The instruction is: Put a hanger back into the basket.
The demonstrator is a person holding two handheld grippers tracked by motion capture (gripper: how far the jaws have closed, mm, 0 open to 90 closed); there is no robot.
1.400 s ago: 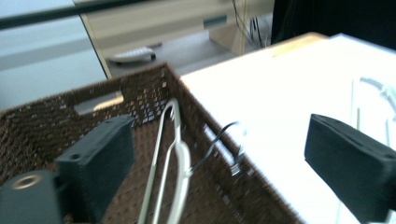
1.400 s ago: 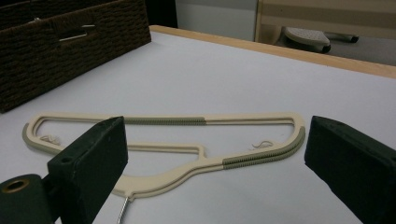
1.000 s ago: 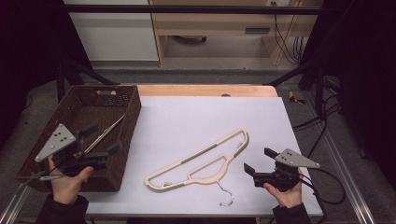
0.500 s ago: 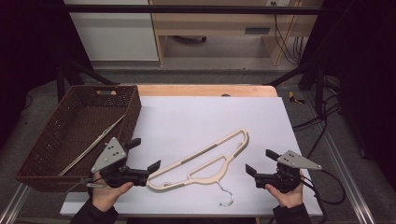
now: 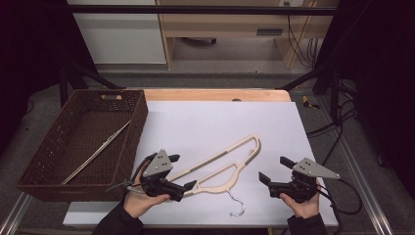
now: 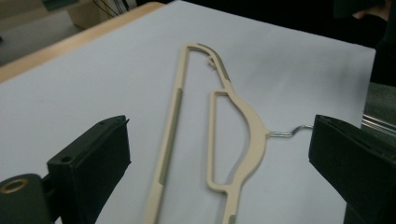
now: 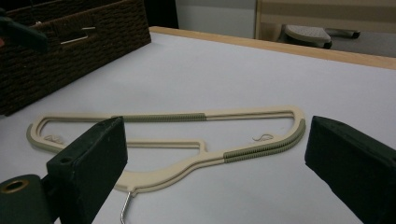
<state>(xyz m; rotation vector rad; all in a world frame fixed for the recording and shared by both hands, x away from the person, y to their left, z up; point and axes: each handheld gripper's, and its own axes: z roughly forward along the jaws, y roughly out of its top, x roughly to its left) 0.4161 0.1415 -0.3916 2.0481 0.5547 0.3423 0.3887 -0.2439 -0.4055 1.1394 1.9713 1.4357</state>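
Note:
A beige plastic hanger (image 5: pixel 234 170) with a metal hook lies flat on the white sheet, running from lower left to upper right. My left gripper (image 5: pixel 182 171) is open at the hanger's lower-left end, one jaw on each side of it. In the left gripper view the hanger (image 6: pixel 254 121) stretches away between the wide jaws of that gripper (image 6: pixel 219 126), and nothing is gripped. My right gripper (image 5: pixel 275 169) is open to the right of the hanger, a little apart from it. From the right gripper (image 7: pixel 212 126), the hanger (image 7: pixel 159 117) lies sideways just beyond the jaws.
A dark wicker basket (image 5: pixel 133 139) stands at the table's left with a thin metal rod (image 5: pixel 98 152) lying inside; the basket (image 7: pixel 70 42) also shows in the right gripper view. A wooden table edge (image 5: pixel 215 94) borders the sheet at the back. Cables trail at the right.
My left gripper has come out of the basket and moved right to the hanger's lower-left end, staying open. The right gripper and the hanger have hardly moved.

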